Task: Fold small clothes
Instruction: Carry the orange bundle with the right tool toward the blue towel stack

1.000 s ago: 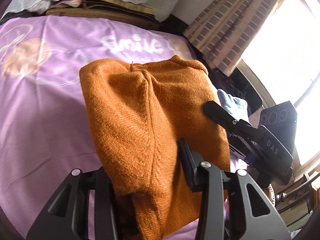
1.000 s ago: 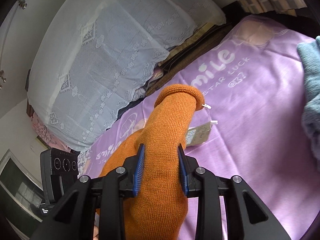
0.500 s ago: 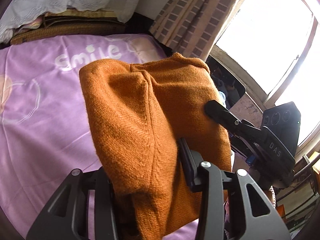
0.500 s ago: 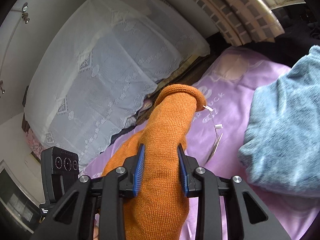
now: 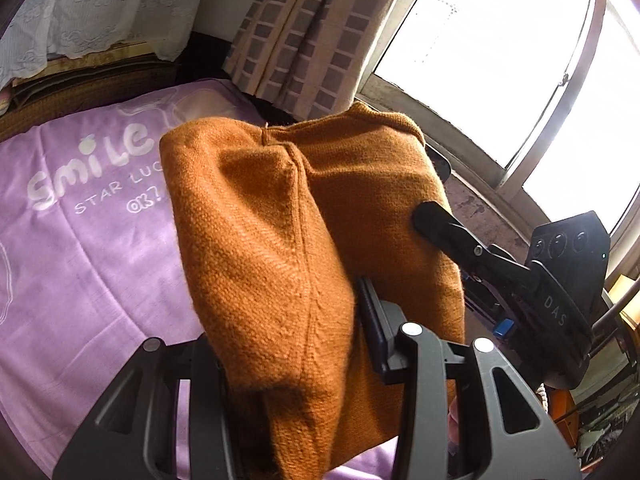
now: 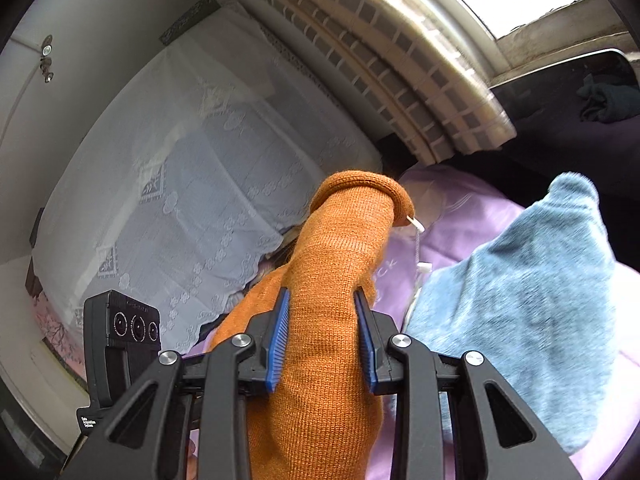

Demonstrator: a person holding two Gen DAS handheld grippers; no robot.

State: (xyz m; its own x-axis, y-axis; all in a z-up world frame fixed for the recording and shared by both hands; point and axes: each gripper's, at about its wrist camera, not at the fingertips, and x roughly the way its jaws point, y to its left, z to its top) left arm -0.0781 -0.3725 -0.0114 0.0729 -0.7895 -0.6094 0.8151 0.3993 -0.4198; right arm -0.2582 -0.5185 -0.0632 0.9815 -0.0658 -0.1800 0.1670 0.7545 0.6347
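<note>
Since a second ago both views have swung toward the window [image 5: 500, 64]: less of the purple bedsheet [image 5: 80, 240] shows, and a blue fleece garment [image 6: 520, 308], then at the edge, now fills the right view's right side. The left tool [image 5: 292, 344] is clenched on the orange sweater [image 5: 288, 240], lifted above the bed. The right tool [image 6: 322, 340] grips its sleeve [image 6: 344, 240], pointing up and forward.

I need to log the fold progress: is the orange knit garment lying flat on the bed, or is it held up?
Held up. The orange knit garment is bunched between both grippers, left gripper and right gripper, hanging above the purple sheet.
</note>
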